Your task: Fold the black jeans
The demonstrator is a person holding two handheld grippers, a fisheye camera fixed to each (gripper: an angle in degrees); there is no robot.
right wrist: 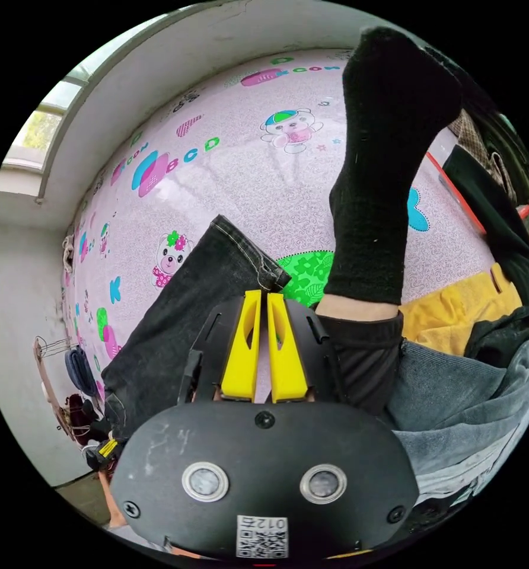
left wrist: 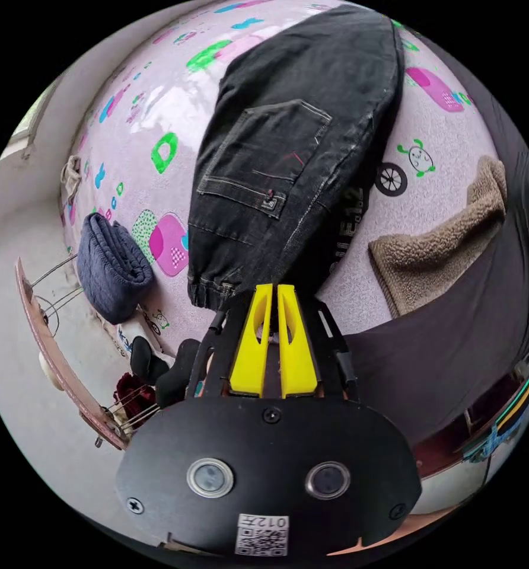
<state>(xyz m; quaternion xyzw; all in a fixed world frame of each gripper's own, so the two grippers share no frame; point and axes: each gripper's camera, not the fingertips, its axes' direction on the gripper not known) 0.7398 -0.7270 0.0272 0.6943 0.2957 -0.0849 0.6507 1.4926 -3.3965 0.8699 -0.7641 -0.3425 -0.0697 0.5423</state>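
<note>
Right now the black jeans (left wrist: 288, 148) lie flat on a pink patterned mat (left wrist: 152, 118) w/ bright cartoon prints; glossy, vinyl-looking finish. In left gripper view the denim is folded lengthwise, back pocket w/ pale stitching facing up, elastic-gathered waistband nearest the left tongs (left wrist: 274, 288). Yellow wedge-shaped jaws sit nearly together, narrow slit between them, tips right at the waistband edge; can't tell if any cloth is pinched. Beside the jeans: a fuzzy tan fleece piece (left wrist: 442, 237) and a rolled navy ribbed knit (left wrist: 110, 267) at the mat's edge.

In right gripper view the right tongs (right wrist: 260, 294) also have jaws almost closed, thin gap, tips just at the jeans' hemmed leg end (right wrist: 247, 252); grip unclear. Close by, a person's foot in a black ribbed sock (right wrist: 383, 166) rests on the mat. Yellow cloth (right wrist: 454, 308) and grey corduroy-like fabric (right wrist: 448, 385) lie bunched to one side.
</note>
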